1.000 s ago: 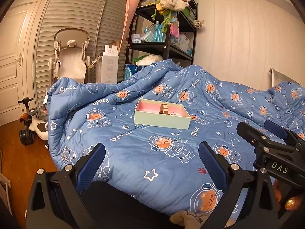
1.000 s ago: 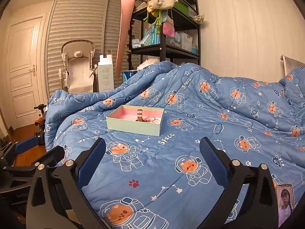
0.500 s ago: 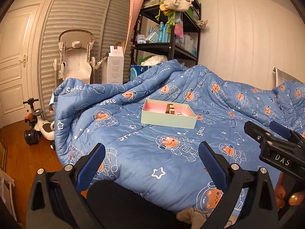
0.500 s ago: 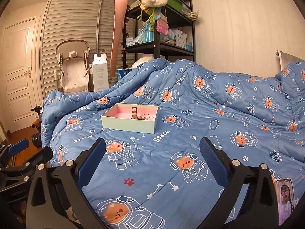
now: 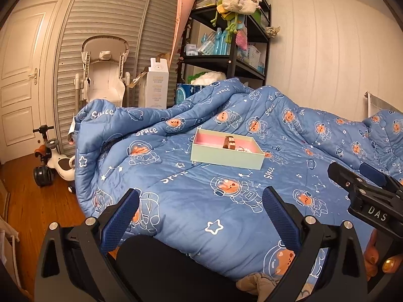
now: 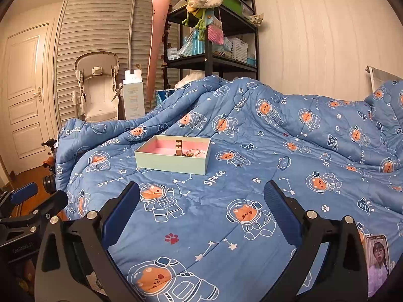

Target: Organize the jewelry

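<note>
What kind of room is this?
Most likely a child's bedroom: a bed under a blue space-bear duvet, a ride-on toy on the floor, and a closet with slatted doors.

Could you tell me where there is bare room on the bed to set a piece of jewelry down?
The duvet is bare between the box and both open tongs, and right of it. Inside, the box's pink left end is free; its right end is crowded.
</note>
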The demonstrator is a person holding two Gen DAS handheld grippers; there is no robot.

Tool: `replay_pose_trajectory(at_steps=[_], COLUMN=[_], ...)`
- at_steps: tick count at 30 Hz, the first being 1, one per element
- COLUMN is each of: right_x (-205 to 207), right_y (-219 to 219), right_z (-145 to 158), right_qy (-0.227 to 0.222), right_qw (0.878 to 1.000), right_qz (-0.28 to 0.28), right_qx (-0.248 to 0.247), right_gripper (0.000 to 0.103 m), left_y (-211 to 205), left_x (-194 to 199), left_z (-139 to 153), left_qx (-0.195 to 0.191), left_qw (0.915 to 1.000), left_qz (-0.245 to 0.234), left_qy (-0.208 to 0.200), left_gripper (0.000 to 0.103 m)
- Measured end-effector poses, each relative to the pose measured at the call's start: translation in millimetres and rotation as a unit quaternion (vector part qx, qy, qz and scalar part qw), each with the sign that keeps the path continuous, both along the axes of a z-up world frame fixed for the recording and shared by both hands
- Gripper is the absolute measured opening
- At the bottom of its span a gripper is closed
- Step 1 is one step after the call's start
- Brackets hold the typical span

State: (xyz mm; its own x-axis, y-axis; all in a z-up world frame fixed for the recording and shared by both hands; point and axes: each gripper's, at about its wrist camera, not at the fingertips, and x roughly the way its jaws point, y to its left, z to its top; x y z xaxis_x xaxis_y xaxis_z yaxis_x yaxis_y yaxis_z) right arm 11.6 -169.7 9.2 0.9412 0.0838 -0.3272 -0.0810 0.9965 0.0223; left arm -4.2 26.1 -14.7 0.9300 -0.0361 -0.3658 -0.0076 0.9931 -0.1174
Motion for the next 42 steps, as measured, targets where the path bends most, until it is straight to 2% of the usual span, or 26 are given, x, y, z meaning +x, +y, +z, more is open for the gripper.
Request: replay_pose_trajectory(at_steps=[42], right_x=[-0.2], right_y=[2.0], right_z=[-1.5], right_qy=[0.003], right_qw=[1.0], right_qz=[0.004], right_qx=[-0.001], right_gripper=[0.097], left_y=[8.1], left_x=[2.9], left_z=[-3.6], left_qx=[-0.004], left_qw=[0.9999], left_qz=[0.006], left_qy=[0.012], left_gripper=[0.096])
